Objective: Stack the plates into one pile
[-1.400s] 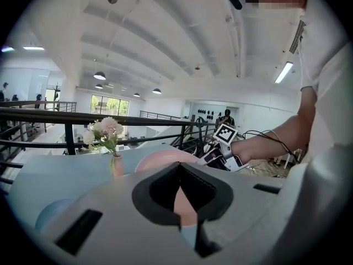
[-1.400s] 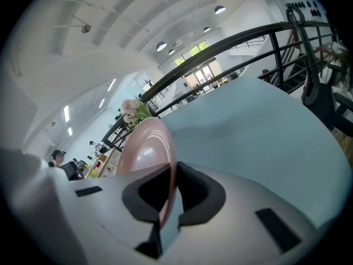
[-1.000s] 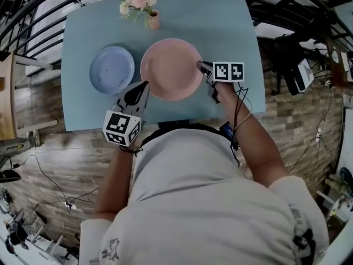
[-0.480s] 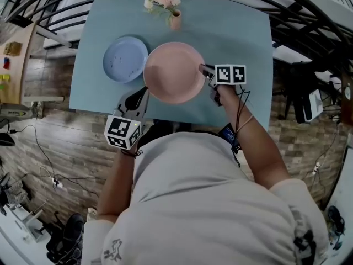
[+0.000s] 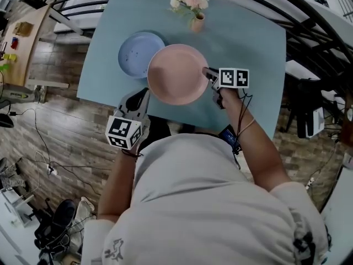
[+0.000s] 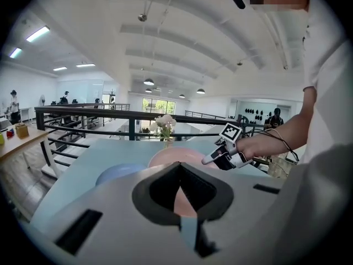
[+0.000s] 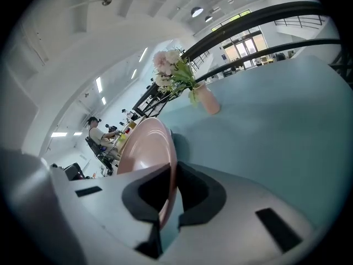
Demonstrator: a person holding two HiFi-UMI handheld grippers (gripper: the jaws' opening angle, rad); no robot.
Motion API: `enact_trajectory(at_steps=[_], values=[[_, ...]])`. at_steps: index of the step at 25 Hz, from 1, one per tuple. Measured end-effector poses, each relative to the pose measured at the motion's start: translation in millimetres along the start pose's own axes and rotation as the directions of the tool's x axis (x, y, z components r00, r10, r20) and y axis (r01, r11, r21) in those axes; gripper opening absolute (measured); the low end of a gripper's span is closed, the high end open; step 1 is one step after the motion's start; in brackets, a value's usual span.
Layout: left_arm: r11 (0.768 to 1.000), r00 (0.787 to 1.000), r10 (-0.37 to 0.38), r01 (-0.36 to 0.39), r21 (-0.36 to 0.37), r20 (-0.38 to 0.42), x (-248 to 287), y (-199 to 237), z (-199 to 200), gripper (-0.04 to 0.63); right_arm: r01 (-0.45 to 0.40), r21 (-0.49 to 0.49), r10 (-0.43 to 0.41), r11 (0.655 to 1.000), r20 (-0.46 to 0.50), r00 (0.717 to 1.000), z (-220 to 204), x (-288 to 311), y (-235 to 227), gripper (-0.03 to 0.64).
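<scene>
A large pink plate (image 5: 176,73) hangs over the light blue table (image 5: 242,37), gripped at two sides. My left gripper (image 5: 144,93) is shut on its near left rim, and the plate (image 6: 171,156) shows as a pink strip between those jaws (image 6: 179,173). My right gripper (image 5: 207,70) is shut on the right rim, where the plate (image 7: 146,145) stands edge-on between its jaws (image 7: 168,175). A smaller blue plate (image 5: 135,51) lies on the table to the left, its right edge hidden under the pink plate. In the left gripper view the blue plate (image 6: 118,173) shows left of the pink one.
A small pink vase of flowers (image 5: 197,21) stands at the table's far edge, behind the plates; it also shows in the right gripper view as the vase (image 7: 207,101). Black railings (image 5: 83,4) run past the table's far and right sides. Wooden floor (image 5: 66,120) lies to the left.
Both grippers have carried the pink plate to the left. A gap lay between it and the blue plate before; now it overlaps the blue plate's right edge.
</scene>
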State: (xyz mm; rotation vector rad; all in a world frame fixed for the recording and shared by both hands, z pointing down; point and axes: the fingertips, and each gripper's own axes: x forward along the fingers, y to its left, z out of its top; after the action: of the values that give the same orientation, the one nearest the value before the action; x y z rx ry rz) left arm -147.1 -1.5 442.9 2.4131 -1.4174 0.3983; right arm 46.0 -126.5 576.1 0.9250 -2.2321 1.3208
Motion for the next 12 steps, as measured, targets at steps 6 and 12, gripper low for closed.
enact_trajectory(at_steps=[6, 12], values=[[0.999, 1.0, -0.002, 0.001, -0.032, -0.014, -6.3, 42.6, -6.6, 0.005, 0.017, 0.018, -0.016, 1.0, -0.03, 0.999, 0.7, 34.5, 16.3, 0.026], [0.999, 0.999, -0.032, 0.03, -0.043, -0.037, -6.5, 84.5, -15.7, 0.005, 0.031, 0.045, -0.03, 0.998, -0.039, 0.999, 8.8, 73.6, 35.7, 0.028]])
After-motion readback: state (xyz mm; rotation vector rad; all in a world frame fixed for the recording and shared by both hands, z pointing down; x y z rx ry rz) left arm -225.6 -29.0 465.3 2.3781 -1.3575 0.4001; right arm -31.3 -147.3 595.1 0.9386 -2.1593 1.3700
